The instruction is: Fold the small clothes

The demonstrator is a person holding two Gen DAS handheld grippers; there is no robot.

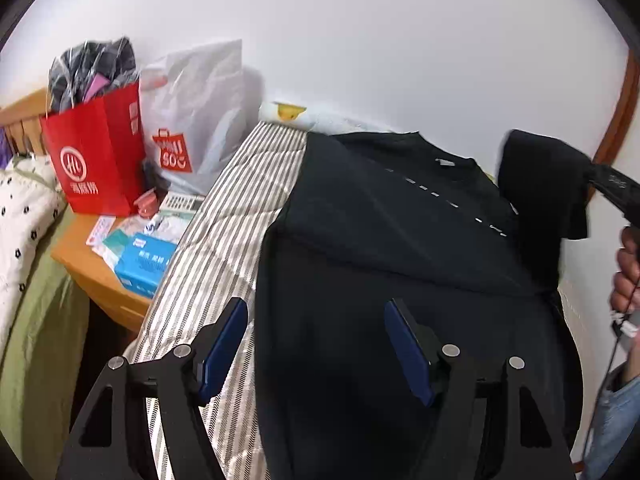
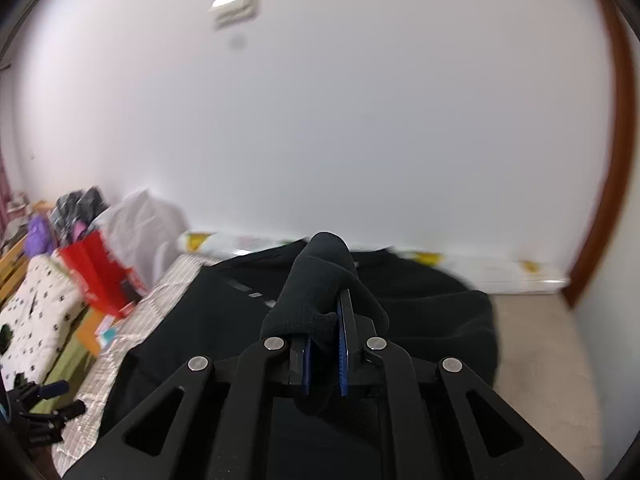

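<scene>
My left gripper (image 1: 316, 354) points steeply down over the near part of the black T-shirt (image 1: 380, 240), its blue-padded jaws well apart and gripping nothing; the left finger hangs over the striped bed cover (image 1: 224, 240), the right one over the dark cloth. The shirt lies spread on the bed, collar toward the far wall, its left edge beside the striped cover. My right gripper (image 2: 325, 344) is tilted downward above the shirt's middle, jaws pressed together on the shirt's sleeve (image 2: 320, 280), which drapes forward over the fingertips in a bunched fold. From the left wrist view that lifted sleeve hangs at the right side of the shirt, with my right hand (image 1: 628, 276) just below it at the picture's right edge.
</scene>
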